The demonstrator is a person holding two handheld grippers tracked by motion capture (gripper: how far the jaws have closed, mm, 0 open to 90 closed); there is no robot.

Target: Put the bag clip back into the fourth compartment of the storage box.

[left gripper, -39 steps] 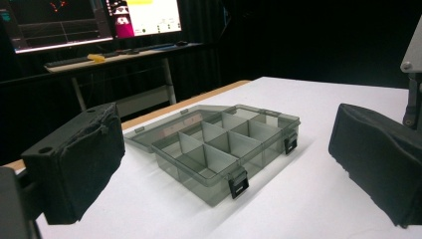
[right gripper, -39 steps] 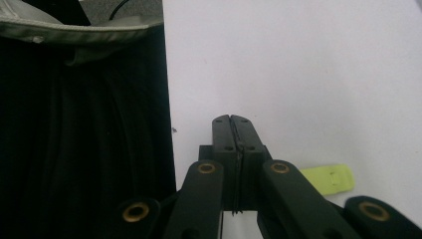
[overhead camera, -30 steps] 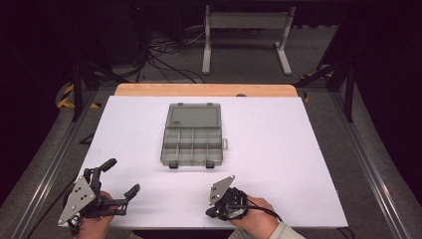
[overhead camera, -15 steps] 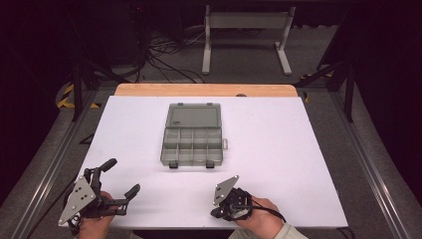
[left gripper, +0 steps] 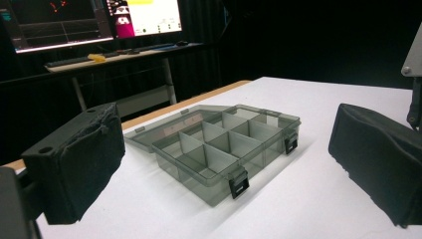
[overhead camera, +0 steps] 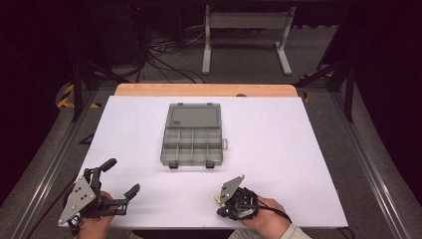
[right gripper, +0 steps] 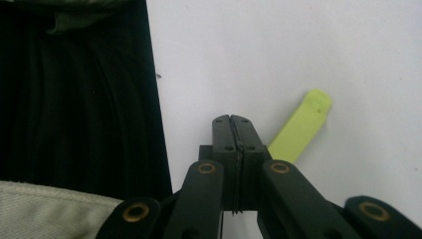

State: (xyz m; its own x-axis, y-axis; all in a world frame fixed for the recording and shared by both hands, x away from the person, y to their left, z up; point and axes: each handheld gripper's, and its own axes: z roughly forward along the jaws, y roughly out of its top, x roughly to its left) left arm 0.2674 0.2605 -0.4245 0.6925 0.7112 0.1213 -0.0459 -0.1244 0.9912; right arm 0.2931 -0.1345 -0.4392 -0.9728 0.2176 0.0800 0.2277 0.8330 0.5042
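Note:
A smoky grey compartment box (overhead camera: pixel 192 140) lies open at the middle of the white table (overhead camera: pixel 298 149), its lid folded back; the compartments (left gripper: pixel 224 144) look empty. My left gripper (overhead camera: pixel 122 177) rests at the front left, open, its black pads (left gripper: pixel 79 164) standing wide apart and facing the box. At the front centre a hand holds my right gripper (overhead camera: pixel 221 210) low over the table near the front edge. Its jaws (right gripper: pixel 233 122) are pressed together. A lime green strip (right gripper: pixel 301 127) lies flat on the table, its near end hidden behind the right jaw.
A wooden strip (overhead camera: pixel 204 89) runs along the table's far edge. Beyond it are a grey metal stand (overhead camera: pixel 246 30) and cables on the floor. Monitors (left gripper: pixel 94 20) glow in the background. The table's front edge (right gripper: pixel 154 99) drops off beside the right gripper.
The right gripper and its hand have shifted slightly to the right. The left gripper and the box have stayed still.

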